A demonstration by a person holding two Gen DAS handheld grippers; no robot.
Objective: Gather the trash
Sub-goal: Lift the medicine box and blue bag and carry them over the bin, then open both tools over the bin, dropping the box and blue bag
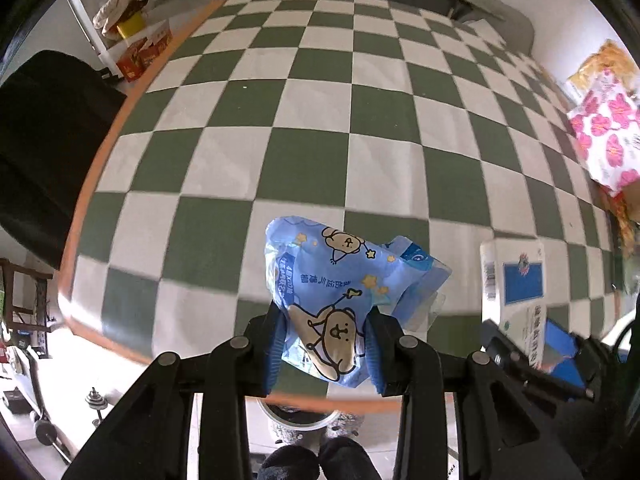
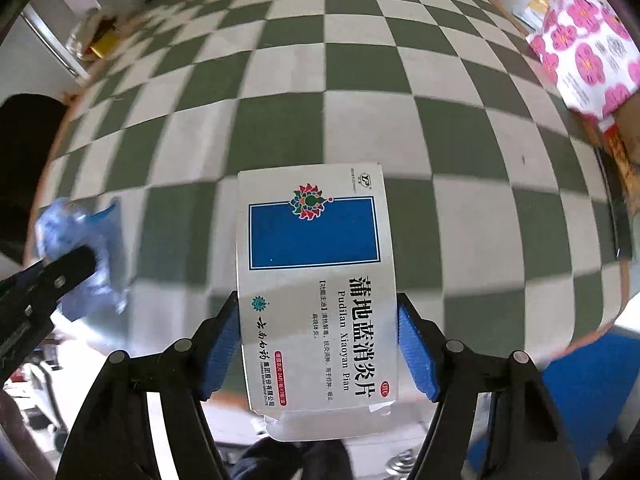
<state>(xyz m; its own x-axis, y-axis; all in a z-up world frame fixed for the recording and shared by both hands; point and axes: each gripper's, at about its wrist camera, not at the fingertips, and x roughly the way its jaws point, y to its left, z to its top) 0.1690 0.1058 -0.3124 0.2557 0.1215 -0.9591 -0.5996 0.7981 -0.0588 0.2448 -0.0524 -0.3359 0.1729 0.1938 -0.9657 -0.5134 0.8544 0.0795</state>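
My left gripper (image 1: pixel 325 328) is shut on a crumpled light-blue plastic wrapper (image 1: pixel 340 292) printed with cartoon bears, held above the near edge of the checkered table (image 1: pixel 280 100). My right gripper (image 2: pixel 318 320) is shut on a flat white medicine box (image 2: pixel 316 280) with a blue rectangle and Chinese text. The box also shows at the right of the left wrist view (image 1: pixel 514 280). The wrapper shows blurred at the left of the right wrist view (image 2: pixel 84 256), with the left gripper's arm below it.
The round table has a green-and-white checkered cloth and an orange rim (image 1: pixel 86 200). A pink-flowered package (image 1: pixel 608 132) and yellow packaging lie at its right edge. A black chair (image 1: pixel 44 152) stands left. Cardboard boxes (image 1: pixel 140 48) sit on the floor beyond.
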